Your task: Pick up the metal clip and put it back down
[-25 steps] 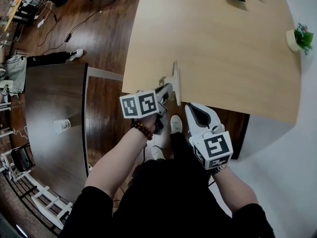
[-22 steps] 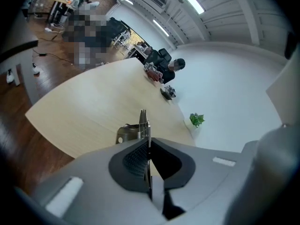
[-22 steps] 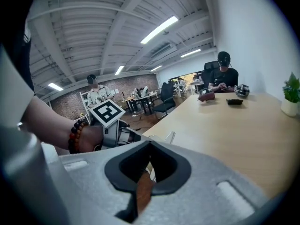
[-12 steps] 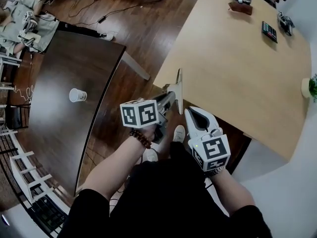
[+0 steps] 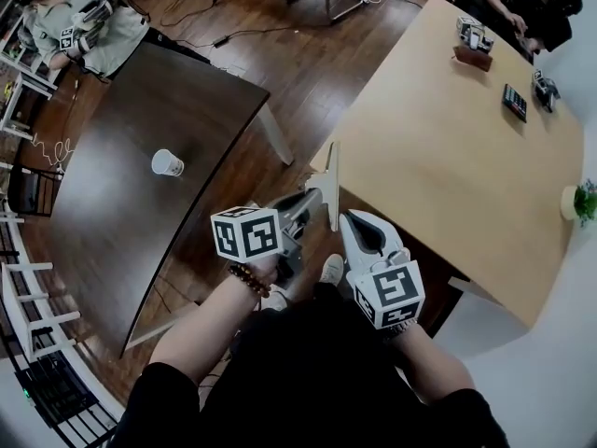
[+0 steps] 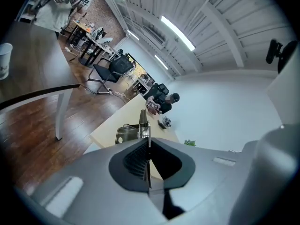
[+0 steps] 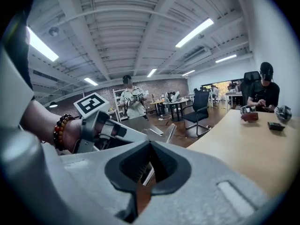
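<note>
Claws: left claw (image 6: pixel 148 146) clenched on the metal clip (image 5: pixel 332 180), whose thin plate is pinched edge-on between the pads. Right claw (image 7: pixel 150 146) is clenched on nothing, jaws together, held just beside the left one.
Metal clip: in the air, standing upright out of the left claw. In the head view it lies across the near corner of the light wooden bench (image 5: pixel 448 157), with floor showing below it. Whether it hangs over the bench top or just short of the edge cannot be told.
Step in hand: judged to be the carry between the two halves of the task. The lift is done, the setting-down not yet.
Next move: calls for bringing the clip over a bare part of the bench, lowering it until it rests, and only then releasing the left claw. A thin plate let go on edge is likely to topple, so laying it flat looks safer.
Containers: paper cup (image 5: pixel 168 163) alone on the dark bench (image 5: pixel 121 231) to the left, contents not visible. A small pale pot (image 5: pixel 567 203) at the far edge of the light bench holds a green plant (image 5: pixel 586 199).
Other items: calculator (image 5: pixel 515 103) far off on the light bench, well apart from the clip; a seated person (image 5: pixel 513 3) at that far end.
</note>
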Demonstrator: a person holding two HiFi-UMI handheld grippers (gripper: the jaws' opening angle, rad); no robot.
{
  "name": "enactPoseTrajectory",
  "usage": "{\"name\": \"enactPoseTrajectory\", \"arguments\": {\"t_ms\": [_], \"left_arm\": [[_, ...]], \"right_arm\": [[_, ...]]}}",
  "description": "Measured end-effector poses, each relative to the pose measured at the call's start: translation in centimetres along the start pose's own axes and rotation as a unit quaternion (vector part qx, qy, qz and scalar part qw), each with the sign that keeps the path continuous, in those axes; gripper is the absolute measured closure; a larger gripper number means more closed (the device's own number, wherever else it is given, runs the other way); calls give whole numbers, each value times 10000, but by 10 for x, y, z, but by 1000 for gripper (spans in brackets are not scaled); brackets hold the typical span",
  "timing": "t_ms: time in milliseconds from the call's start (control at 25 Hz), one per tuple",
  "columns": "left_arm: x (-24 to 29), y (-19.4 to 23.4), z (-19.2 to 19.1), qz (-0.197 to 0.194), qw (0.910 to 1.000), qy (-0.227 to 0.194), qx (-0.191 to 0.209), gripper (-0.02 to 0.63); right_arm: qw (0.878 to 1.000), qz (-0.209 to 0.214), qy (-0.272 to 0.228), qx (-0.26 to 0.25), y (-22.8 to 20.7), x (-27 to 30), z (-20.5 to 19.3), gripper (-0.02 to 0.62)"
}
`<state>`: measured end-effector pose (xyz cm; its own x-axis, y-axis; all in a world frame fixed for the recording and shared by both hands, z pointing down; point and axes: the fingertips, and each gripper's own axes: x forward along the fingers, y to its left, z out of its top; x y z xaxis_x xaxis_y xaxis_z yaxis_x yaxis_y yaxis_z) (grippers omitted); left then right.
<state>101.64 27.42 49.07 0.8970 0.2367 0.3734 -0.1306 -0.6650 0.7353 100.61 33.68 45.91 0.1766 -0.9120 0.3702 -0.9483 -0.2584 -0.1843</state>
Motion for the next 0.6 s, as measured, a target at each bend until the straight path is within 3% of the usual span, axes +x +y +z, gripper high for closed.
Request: {"name": "enactPoseTrajectory", "arguments": {"t_ms": [280, 600], "left_arm": [[-34, -31, 13, -332, 9985, -396, 153, 586], [-65, -44, 18, -799, 9952, -517, 207, 586]], "right_arm": [[9996, -101, -187, -182, 4, -13, 13, 603], [9977, -486, -392, -247, 17, -25, 20, 603]]}}
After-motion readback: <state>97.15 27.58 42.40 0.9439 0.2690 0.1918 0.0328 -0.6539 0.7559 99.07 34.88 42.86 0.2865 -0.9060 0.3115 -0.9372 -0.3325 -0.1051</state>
